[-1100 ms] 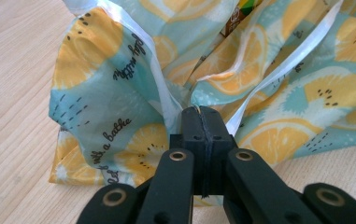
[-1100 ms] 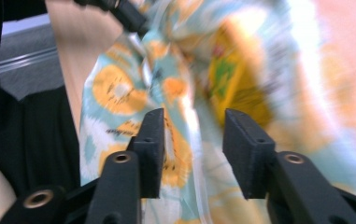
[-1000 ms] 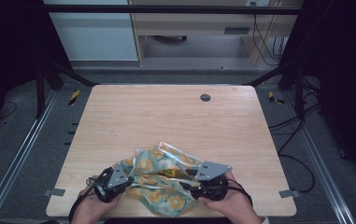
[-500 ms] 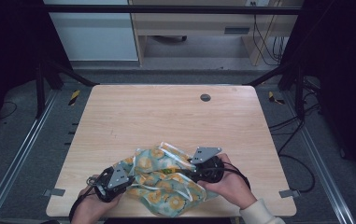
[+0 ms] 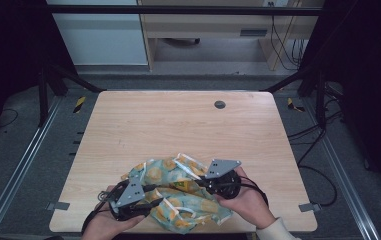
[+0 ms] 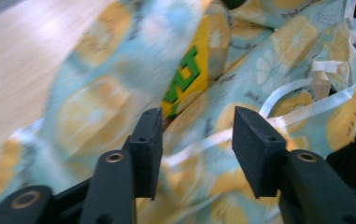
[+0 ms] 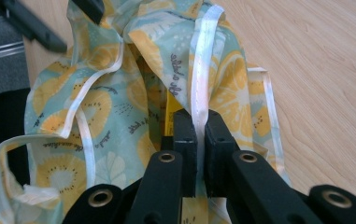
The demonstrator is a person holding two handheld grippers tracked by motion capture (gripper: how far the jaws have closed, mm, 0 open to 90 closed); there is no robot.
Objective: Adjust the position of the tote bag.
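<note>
bag [image 5: 178, 192]: thin glossy printed plastic film, white smooth-edged trim | table [image 5: 178, 125]: pale matt wood-grain top | right gripper [image 7: 195, 135]: matt black plastic jaws, brass-coloured rivets

My left black two-jaw gripper [image 5: 150, 200] carries a grey three-cornered plate [image 5: 131, 194] on top, and a black cable [image 5: 92, 220] trails from it. My right black two-jaw gripper [image 5: 200, 181] bears a matching plate, dotted with small screw holes. Brass-coloured rivets [image 7: 166, 157] sit in its arms; its blocky matte pads [image 7: 185, 135] show small holes. A cream sleeve cuff [image 5: 273, 231] covers my right wrist.
</note>
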